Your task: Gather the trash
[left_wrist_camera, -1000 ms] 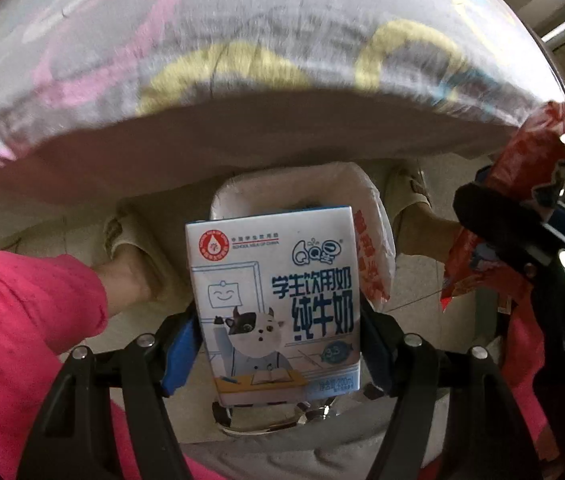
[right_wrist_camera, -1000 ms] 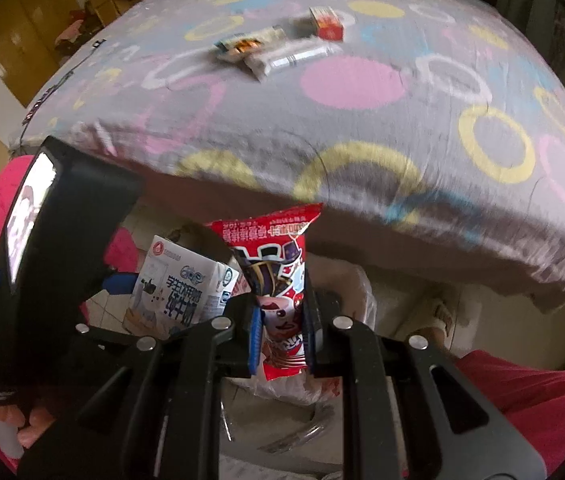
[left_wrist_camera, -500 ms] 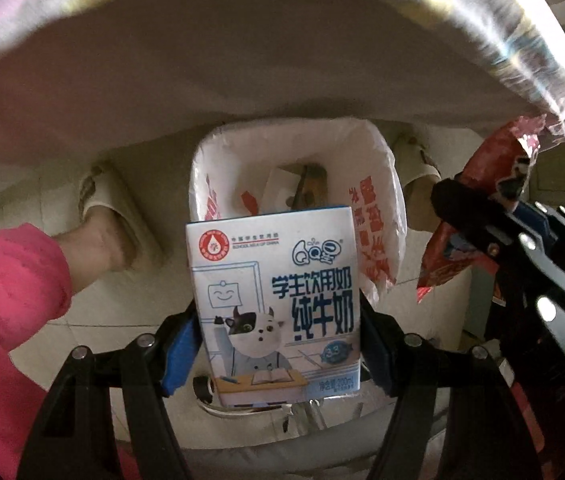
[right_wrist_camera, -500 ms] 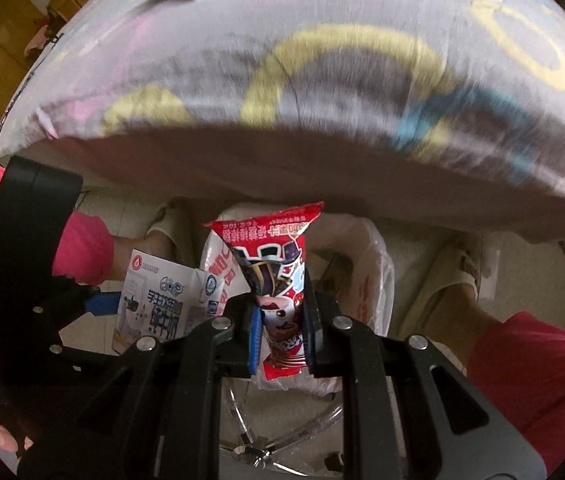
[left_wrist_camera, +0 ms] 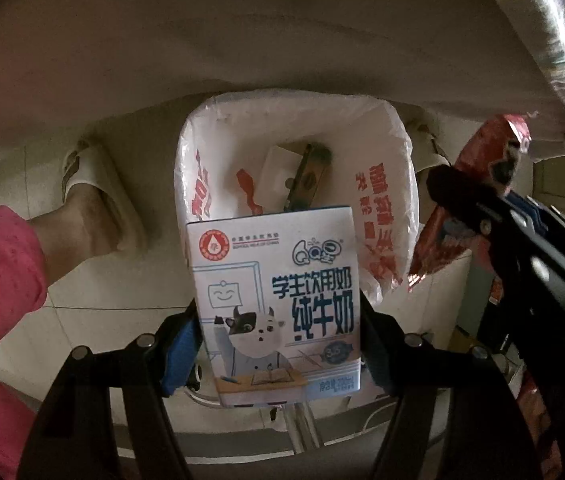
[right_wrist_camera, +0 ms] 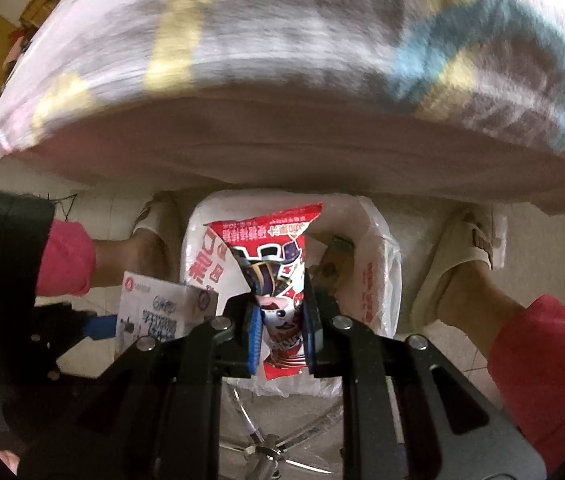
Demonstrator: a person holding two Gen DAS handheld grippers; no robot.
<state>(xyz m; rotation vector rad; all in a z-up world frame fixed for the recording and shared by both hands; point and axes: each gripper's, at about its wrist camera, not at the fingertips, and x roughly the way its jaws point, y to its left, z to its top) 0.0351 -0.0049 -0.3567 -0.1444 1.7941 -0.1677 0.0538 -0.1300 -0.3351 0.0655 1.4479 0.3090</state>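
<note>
Two items held: one in each hand-held gripper, both above the bin.
Left hand-held gripper: clamped on milk carton by its sides, upright, print facing the camera.
Right hand-held gripper: clenched on red snack wrapper, crumpled.
Bin: white bag-lined, on the floor beside the bed; trash already inside.
Person: slippered feet either side of bin.

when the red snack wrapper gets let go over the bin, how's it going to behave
Probably floppy and light: the red snack wrapper is thin torn film, pinched flat in the right gripper. It may flutter rather than drop straight into the lined bin.
</note>
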